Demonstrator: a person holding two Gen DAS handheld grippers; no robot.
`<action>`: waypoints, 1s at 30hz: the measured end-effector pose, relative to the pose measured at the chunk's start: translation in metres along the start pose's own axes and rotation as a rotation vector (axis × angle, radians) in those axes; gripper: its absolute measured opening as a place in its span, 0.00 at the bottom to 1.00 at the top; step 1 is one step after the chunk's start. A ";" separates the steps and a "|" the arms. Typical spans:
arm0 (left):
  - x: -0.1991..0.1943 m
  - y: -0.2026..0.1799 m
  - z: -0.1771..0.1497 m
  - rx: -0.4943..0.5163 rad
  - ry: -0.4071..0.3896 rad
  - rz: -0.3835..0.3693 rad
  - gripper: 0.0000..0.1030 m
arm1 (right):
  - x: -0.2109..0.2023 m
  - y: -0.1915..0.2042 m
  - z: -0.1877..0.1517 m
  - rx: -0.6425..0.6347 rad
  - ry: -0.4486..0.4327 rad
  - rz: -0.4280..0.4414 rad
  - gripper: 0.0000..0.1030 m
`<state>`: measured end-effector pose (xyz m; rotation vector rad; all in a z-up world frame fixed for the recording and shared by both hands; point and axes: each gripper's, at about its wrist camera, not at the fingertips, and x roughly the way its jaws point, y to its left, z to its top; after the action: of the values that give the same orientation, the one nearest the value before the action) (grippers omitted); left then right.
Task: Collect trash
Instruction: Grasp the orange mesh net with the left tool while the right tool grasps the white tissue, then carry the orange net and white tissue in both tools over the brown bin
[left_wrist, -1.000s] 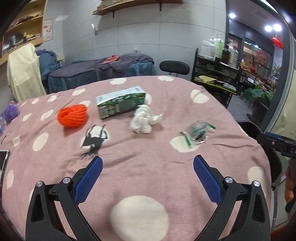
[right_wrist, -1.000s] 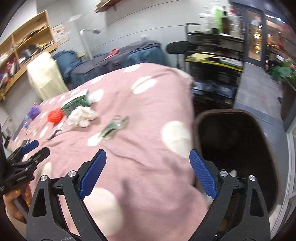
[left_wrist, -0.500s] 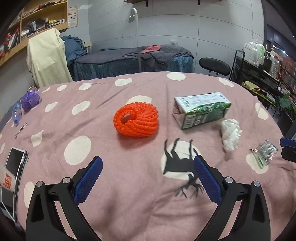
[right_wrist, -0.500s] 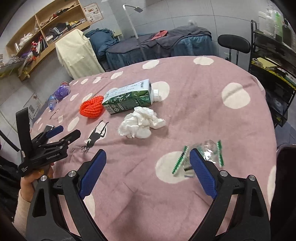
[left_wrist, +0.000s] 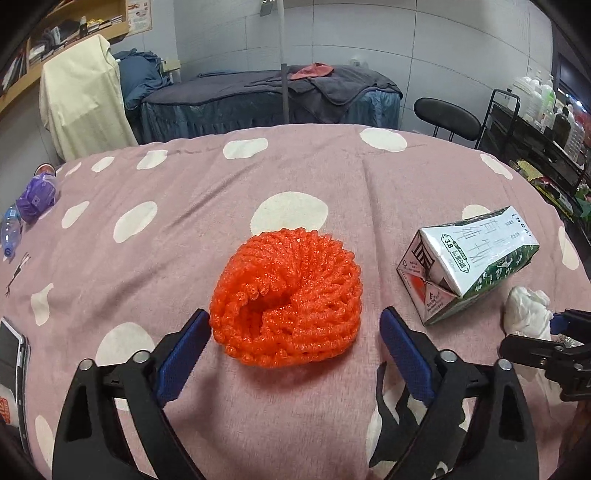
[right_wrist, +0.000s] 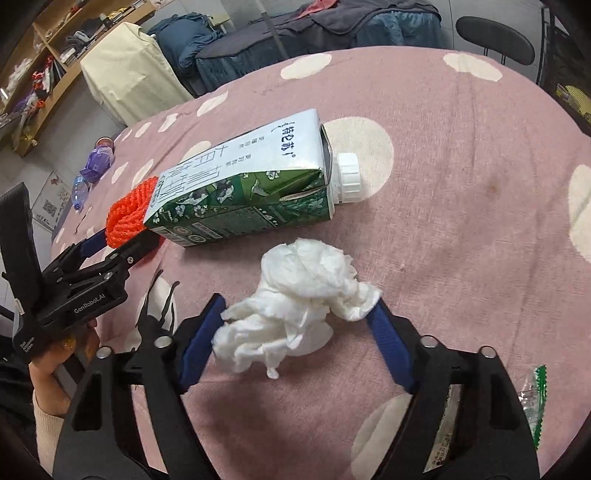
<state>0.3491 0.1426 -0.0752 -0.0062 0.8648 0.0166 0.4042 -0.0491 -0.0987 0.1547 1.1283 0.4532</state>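
An orange foam net lies on the pink dotted tablecloth, between the fingers of my left gripper. Its jaws are closing; the left pad brushes the net, the right pad stands just clear. In the right wrist view this net is half hidden by a green and white milk carton lying on its side. A crumpled white tissue sits between the fingers of my right gripper, whose jaws are closing with the pads at the tissue's edges. The carton lies right of the net.
A clear wrapper with green edges lies by the right gripper's right finger. A phone and a purple bottle are at the table's left edge. Behind the table stand a massage bed and a black chair.
The left gripper has swung left and closer until the orange net sits between its narrowed fingers. The right gripper has crossed from the table's bin side to the tissue, and its fingers have narrowed.
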 end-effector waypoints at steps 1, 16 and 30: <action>0.001 0.000 0.000 0.001 0.005 0.004 0.67 | 0.001 0.000 0.000 0.003 -0.001 -0.007 0.58; -0.050 0.001 -0.019 -0.069 -0.101 -0.059 0.30 | -0.054 -0.007 -0.028 -0.008 -0.113 0.009 0.28; -0.111 -0.020 -0.057 -0.069 -0.177 -0.183 0.30 | -0.115 -0.017 -0.075 -0.013 -0.227 0.004 0.28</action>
<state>0.2345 0.1206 -0.0279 -0.1470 0.6839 -0.1232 0.3015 -0.1212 -0.0404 0.1921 0.9019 0.4354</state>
